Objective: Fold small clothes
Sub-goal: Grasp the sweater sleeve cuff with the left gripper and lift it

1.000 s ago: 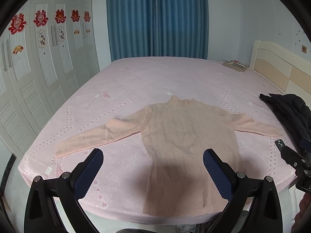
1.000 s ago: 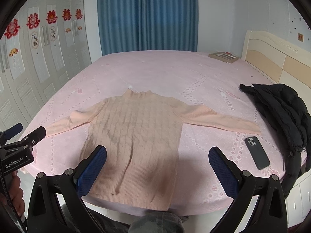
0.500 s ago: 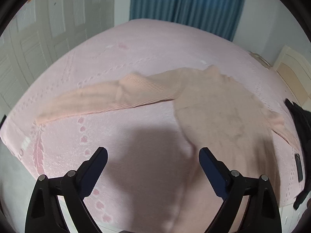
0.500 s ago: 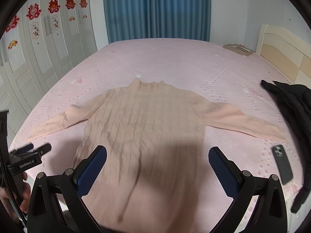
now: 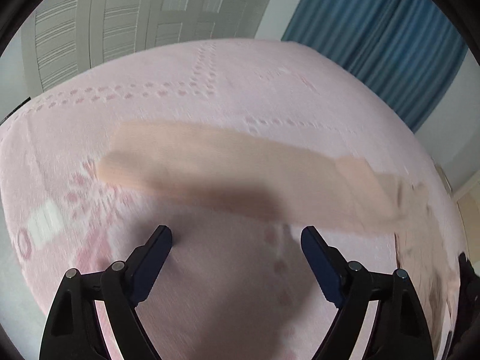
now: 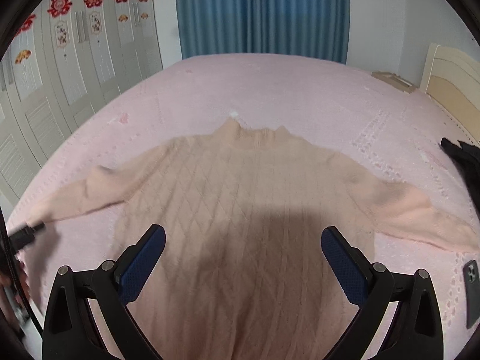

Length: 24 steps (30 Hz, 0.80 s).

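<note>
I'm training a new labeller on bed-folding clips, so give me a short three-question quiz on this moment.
1. True or false: the peach sweater lies flat on the pink bedspread with both sleeves spread out.
2. What lies nearest ahead of the left gripper? A) the collar B) a sleeve C) the phone
3. Fill in: the right gripper hangs over the sweater's ____, holding nothing.

Key: 1 true; 2 B; 3 body. The left gripper's jaws are closing with nothing between them.
</note>
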Each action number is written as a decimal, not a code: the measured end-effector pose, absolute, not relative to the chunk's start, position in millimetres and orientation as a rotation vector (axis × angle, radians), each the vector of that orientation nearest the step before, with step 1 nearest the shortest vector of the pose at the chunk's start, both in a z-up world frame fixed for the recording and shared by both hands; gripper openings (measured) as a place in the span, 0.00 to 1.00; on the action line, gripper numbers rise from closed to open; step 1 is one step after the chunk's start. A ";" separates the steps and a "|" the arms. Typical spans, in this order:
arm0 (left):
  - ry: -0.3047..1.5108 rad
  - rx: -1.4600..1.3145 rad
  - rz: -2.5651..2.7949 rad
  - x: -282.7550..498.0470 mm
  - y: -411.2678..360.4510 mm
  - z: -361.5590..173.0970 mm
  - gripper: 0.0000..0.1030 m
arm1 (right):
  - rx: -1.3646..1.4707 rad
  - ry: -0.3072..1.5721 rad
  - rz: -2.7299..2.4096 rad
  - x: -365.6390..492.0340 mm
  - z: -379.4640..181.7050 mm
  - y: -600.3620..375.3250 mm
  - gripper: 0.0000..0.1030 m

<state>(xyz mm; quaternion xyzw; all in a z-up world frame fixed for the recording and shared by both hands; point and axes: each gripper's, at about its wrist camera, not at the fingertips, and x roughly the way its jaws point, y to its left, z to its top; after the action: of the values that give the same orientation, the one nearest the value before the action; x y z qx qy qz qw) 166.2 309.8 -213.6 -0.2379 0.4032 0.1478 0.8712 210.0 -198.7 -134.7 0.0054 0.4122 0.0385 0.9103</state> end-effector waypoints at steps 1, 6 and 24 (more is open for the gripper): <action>0.825 -0.518 0.323 169.4 319.8 -214.8 0.84 | 0.014 0.858 0.086 209.7 -139.3 -201.6 0.97; 0.758 -0.636 0.422 178.9 360.5 -223.0 0.75 | 0.046 0.857 0.054 201.9 -153.5 -228.8 0.97; 0.655 -0.146 0.279 292.0 160.6 -87.9 0.10 | 0.209 0.779 -0.142 168.3 -148.3 -335.7 0.97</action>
<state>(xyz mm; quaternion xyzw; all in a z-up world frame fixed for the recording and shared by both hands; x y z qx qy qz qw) 292.0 160.6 -87.9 -0.0715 0.3205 0.1363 0.9347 168.3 -335.7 -148.4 0.1014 0.3785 -0.0691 0.9174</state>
